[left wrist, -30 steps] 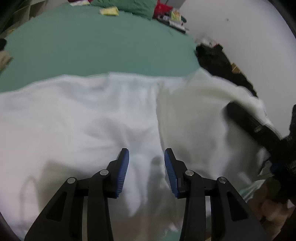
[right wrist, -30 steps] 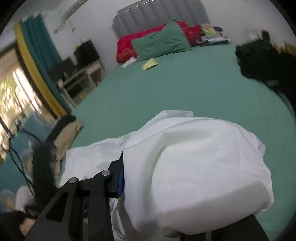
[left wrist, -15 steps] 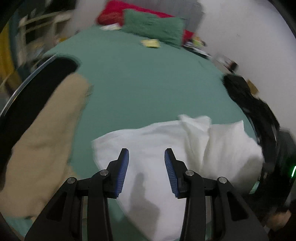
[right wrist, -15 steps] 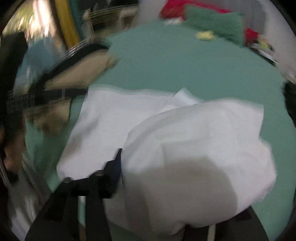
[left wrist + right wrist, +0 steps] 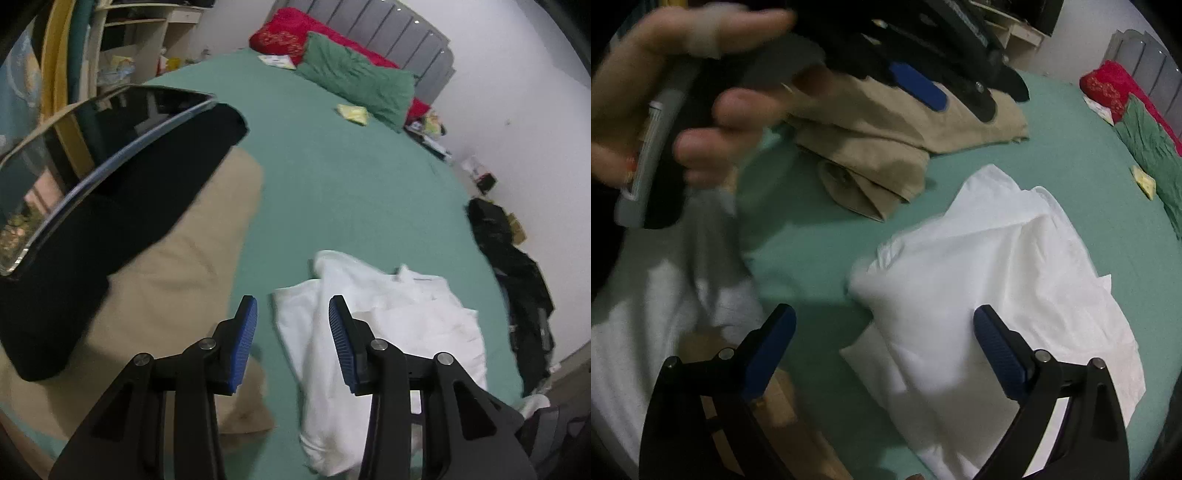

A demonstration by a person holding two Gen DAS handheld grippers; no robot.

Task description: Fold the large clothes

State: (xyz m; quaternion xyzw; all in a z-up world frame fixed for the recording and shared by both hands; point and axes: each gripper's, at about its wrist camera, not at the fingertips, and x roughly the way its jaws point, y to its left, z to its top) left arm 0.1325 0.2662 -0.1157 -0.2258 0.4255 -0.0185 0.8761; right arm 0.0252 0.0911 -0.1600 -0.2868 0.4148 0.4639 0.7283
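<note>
Opening wide, right claw (image 5: 884, 323) has nothing pressed between its pads; white shirt (image 5: 990, 280) lies crumpled on the green bed (image 5: 1052, 147), just under and ahead of it. Left claw (image 5: 291, 325) sits partly apart and empty, shirt (image 5: 384, 317) below and to its right. Tan trousers (image 5: 177, 280) lie to its left, black garment (image 5: 122, 206) on top of them. Hand (image 5: 683, 92) gripping the left claw shows blurred, upper left of the right claw.
</note>
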